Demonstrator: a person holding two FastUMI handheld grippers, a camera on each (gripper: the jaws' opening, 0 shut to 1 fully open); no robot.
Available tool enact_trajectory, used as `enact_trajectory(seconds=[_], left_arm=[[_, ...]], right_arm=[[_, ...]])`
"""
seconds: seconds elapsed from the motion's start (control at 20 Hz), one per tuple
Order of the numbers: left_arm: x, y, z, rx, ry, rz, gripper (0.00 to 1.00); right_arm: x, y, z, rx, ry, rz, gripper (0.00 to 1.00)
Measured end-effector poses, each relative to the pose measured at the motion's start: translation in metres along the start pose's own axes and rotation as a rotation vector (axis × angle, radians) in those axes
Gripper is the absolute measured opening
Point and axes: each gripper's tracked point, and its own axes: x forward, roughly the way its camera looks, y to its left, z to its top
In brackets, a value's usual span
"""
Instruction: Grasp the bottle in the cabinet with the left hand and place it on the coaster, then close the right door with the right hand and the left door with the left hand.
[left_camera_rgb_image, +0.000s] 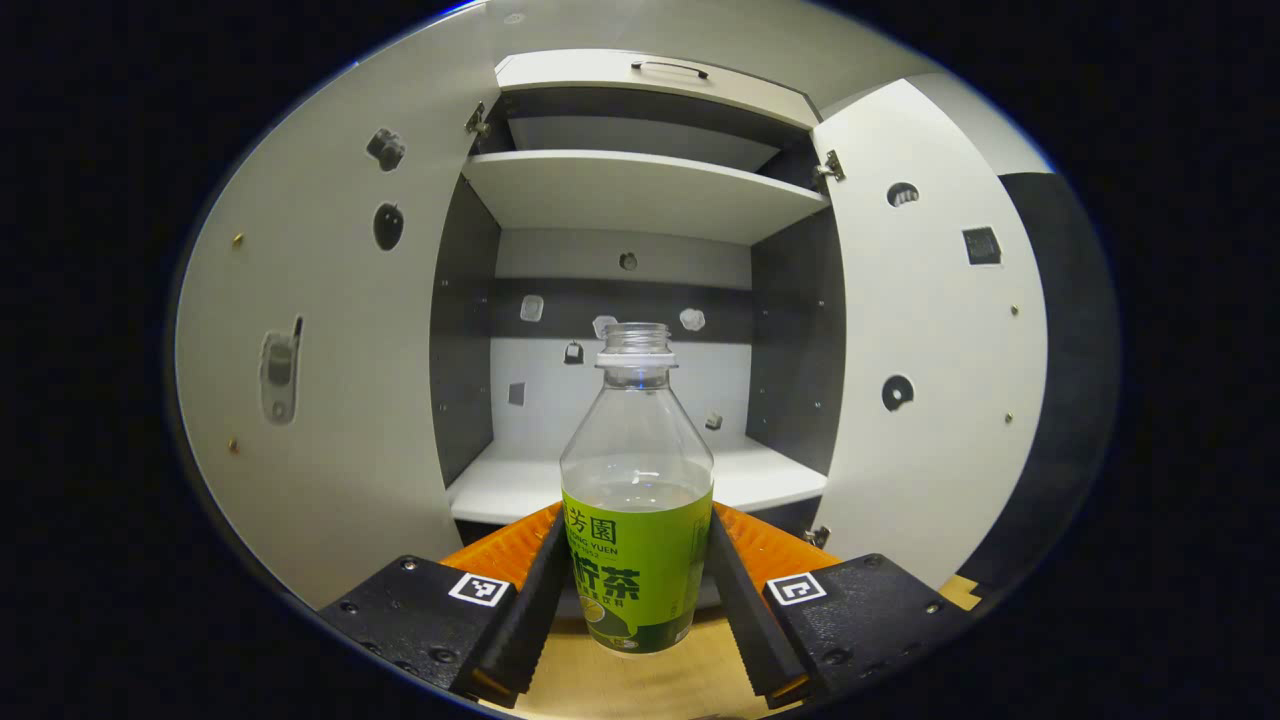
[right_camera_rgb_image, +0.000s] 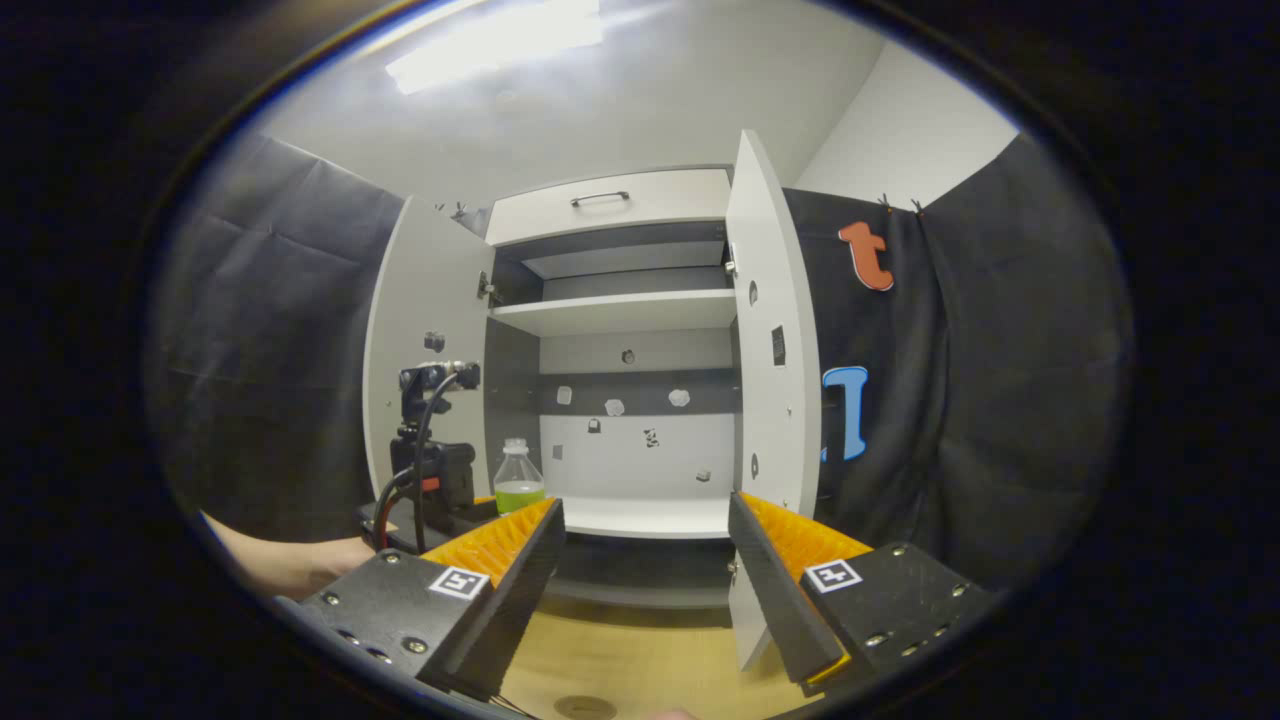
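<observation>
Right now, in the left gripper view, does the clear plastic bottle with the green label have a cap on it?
No: the clear plastic bottle with the green label, held between the left gripper fingers, shows an open neck with a bare threaded rim.

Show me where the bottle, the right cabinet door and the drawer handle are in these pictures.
bottle (left_camera_rgb_image: 637, 560), left gripper view, on its green label.
right cabinet door (right_camera_rgb_image: 768, 330), right gripper view, on the inner face of the open panel.
drawer handle (right_camera_rgb_image: 600, 198), right gripper view, on the middle of the bar.
</observation>
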Motion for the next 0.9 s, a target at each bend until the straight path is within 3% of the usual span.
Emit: enact_trajectory(seconds=[0.05,0.15,0.35,0.75,0.9], left_arm=[[-0.01,-0.003,-0.011,-0.007,0.013,0.0,0.78],[-0.025,-0.009,-0.034,-0.017,0.032,-0.007,0.79],[-0.048,-0.03,-0.093,0.005,0.054,-0.056,0.78],[-0.082,-0.09,-0.209,-0.004,0.157,-0.277,0.78],[-0.091,-0.105,-0.241,-0.008,0.181,-0.34,0.78]], right_arm=[[-0.006,-0.001,-0.002,0.004,0.004,-0.001,0.99],[-0.016,-0.003,-0.005,0.01,0.009,-0.003,0.95],[-0.025,-0.011,-0.002,0.007,-0.004,-0.019,0.99],[0.01,-0.024,0.007,-0.01,-0.038,-0.043,0.99],[0.018,-0.014,-0.001,-0.006,-0.04,0.003,0.99]])
